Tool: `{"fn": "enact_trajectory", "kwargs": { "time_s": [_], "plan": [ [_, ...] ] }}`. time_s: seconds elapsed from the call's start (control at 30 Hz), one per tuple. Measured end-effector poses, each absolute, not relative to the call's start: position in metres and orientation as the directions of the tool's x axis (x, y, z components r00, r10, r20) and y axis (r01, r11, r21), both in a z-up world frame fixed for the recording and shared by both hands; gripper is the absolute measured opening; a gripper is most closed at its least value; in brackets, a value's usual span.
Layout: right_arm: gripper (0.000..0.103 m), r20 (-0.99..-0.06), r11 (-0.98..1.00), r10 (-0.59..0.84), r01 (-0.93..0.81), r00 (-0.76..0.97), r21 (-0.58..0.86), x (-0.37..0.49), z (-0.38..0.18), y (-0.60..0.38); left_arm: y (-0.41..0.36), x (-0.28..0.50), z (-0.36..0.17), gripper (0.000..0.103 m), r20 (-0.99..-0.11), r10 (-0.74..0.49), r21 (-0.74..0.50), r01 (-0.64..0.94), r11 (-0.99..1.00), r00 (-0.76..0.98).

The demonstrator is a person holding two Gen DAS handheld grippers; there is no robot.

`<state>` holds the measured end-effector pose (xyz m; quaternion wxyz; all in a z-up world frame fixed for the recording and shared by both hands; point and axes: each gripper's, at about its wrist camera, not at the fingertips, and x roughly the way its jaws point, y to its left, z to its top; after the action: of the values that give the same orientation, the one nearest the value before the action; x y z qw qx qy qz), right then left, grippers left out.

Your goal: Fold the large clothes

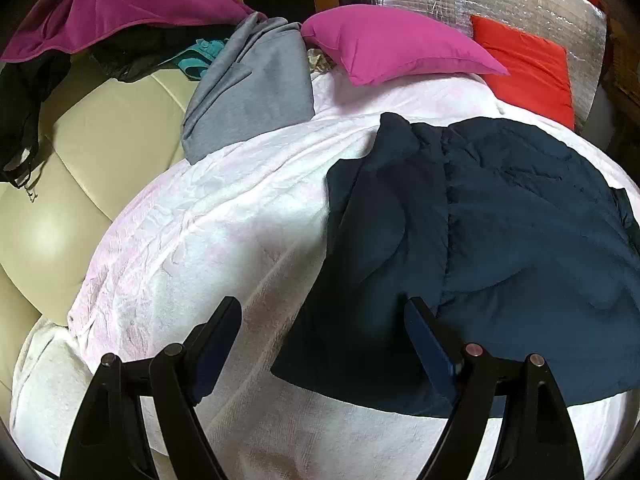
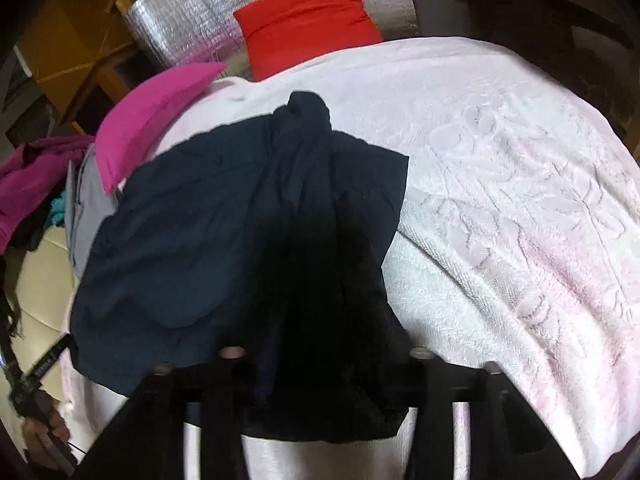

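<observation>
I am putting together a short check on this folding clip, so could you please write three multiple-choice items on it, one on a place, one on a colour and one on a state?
1. Where does the navy garment lie?
A. on the white towel
B. on the cream sofa cushion
C. on the red cushion

2. What colour is the pillow beside the red cushion?
A. green
B. magenta
C. yellow

3. How does the left gripper stand?
A. shut on the grey garment
B. shut on the pillow
C. open, holding nothing

Answers: 1 A, white towel shows all around the garment; 2 B, the pillow is plainly magenta in both views; 3 C, its fingers stand wide apart with nothing held between them.
</observation>
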<state>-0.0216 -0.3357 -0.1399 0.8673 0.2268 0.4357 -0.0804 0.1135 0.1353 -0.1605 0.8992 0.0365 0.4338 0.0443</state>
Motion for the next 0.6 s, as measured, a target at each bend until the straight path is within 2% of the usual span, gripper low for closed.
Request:
{"fn": "enact_trajectory", "kwargs": {
  "time_s": [0.1,0.33,0.43,0.6],
  "plan": [
    [0.063,-0.732,0.894,0.016,0.318,0.681,0.315,-0.037,-0.122,-0.33,0.136,0.112,-0.161,0.085,-0.774,0.116,0.11,-0.047,0.993,0.622],
    [0.063,-0.658,0.946,0.072,0.157,0.749,0.282,-0.057,-0.108,-0.284,0.135,0.107,-0.158,0.085,-0.767,0.101,0.099,-0.039,0.994,0.633],
    [0.063,-0.684,0.956,0.104,0.118,0.723,0.269,-0.052,-0.117,-0.265,0.132,0.105,-0.157,0.085,-0.764,0.094,0.101,-0.026,0.995,0.638],
    [0.062,-0.803,0.935,0.135,0.193,0.58,0.297,-0.023,-0.159,-0.263,0.123,0.106,-0.163,0.085,-0.776,0.099,0.127,0.0,0.992,0.623]
  ]
}}
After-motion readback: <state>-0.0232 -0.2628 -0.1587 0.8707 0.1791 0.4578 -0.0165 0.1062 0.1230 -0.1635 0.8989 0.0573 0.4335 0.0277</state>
